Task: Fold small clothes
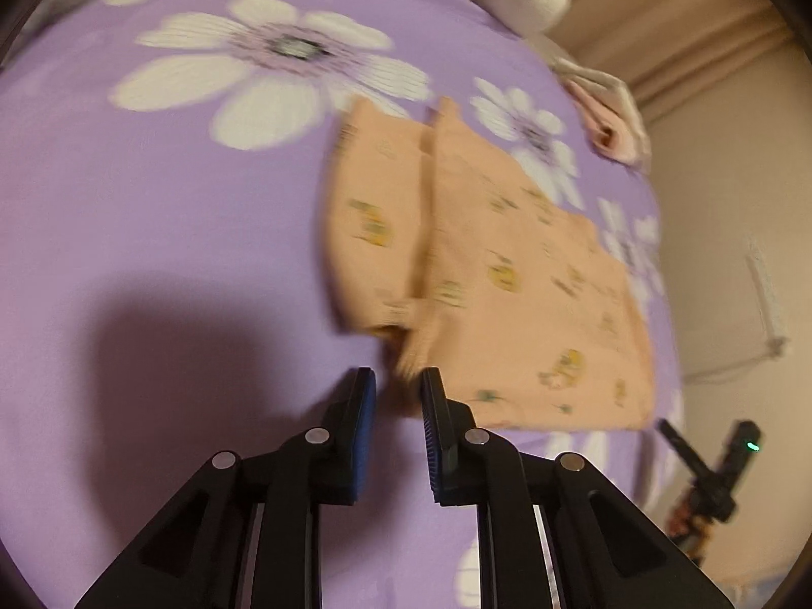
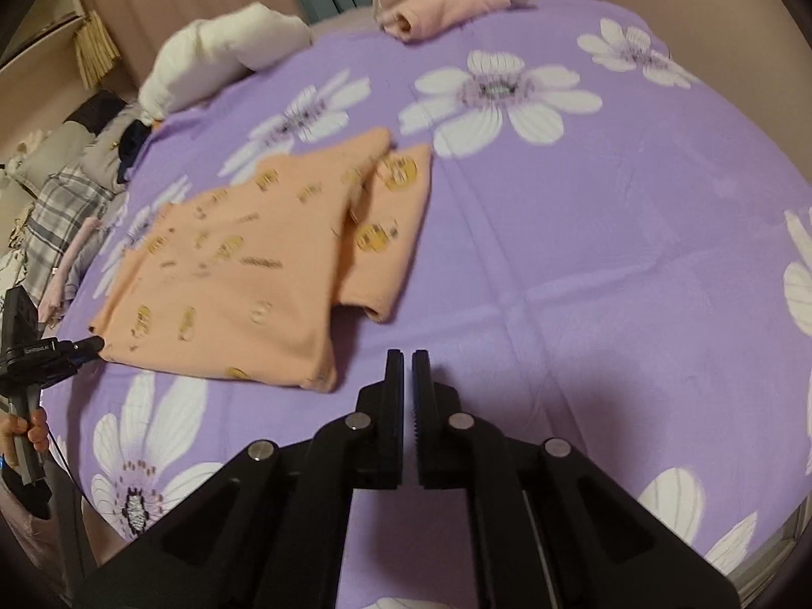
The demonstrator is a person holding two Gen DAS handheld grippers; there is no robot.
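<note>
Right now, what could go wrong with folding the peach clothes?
The left gripper seems to pinch just a corner of the peach clothes, so it could slip out. The right gripper is shut on nothing, away from them, so a one-sided pull might drag them across the purple sheet and undo the fold.

A bed (image 2: 583, 264) spread with a purple, white-flowered sheet carries a part-folded peach printed garment (image 2: 243, 274), a rolled pink cloth (image 2: 446, 7) and a white bundle (image 2: 218, 53).
</note>
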